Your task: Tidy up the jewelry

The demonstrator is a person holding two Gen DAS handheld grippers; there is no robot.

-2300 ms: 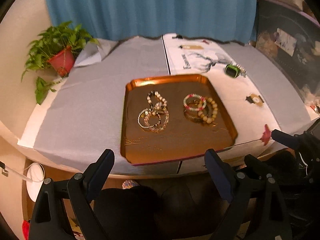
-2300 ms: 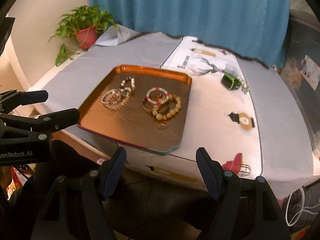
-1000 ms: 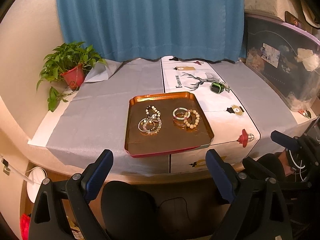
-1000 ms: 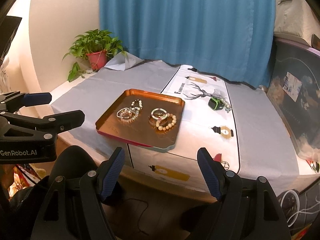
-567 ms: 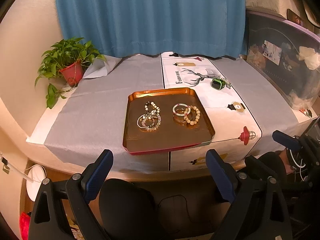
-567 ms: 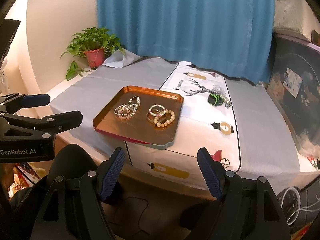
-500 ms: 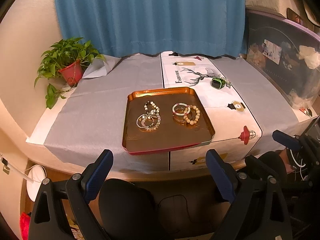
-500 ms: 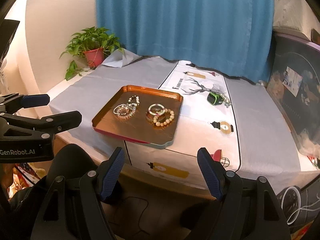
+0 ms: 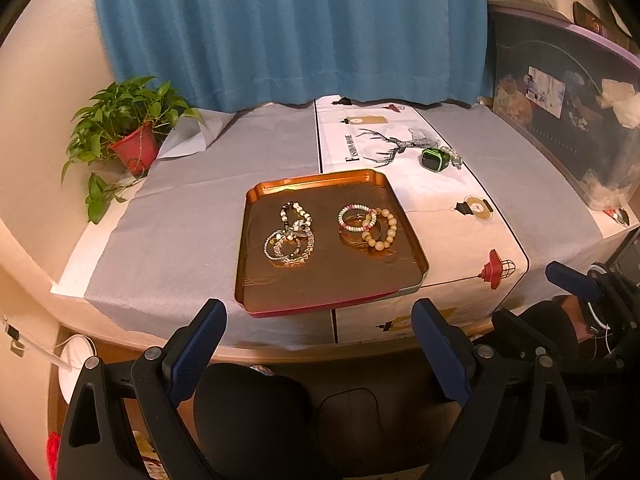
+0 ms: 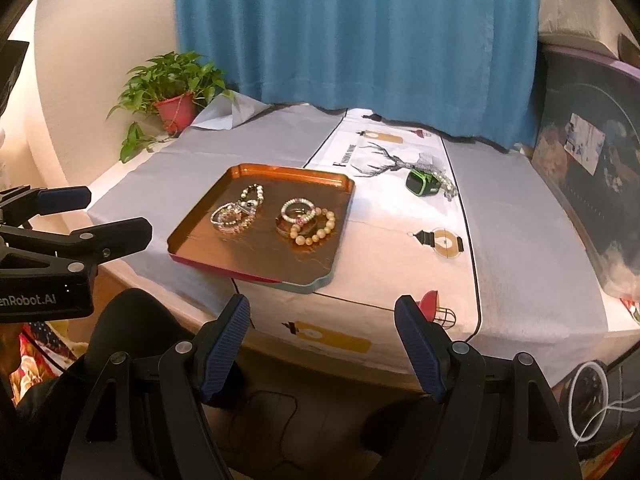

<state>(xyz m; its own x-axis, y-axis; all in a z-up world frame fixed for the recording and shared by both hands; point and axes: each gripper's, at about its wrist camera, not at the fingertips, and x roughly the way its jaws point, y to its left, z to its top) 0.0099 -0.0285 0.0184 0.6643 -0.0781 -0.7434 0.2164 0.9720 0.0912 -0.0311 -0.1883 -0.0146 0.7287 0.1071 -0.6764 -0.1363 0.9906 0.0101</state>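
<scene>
A copper tray lies near the table's front edge. In it a cluster of silvery bead bracelets lies on the left. A pink-and-white bead bracelet and a tan wooden bead bracelet lie on the right. My left gripper is open and empty, held in front of the table edge below the tray. My right gripper is open and empty, also short of the table.
A green-and-black watch with a bead strand lies behind the tray on the white runner. A potted plant stands at the back left. A blue curtain hangs behind. A dark storage bin stands at the right.
Both grippers have come slightly closer to the table over the last second, after drawing back from it earlier. The jewelry has not moved.
</scene>
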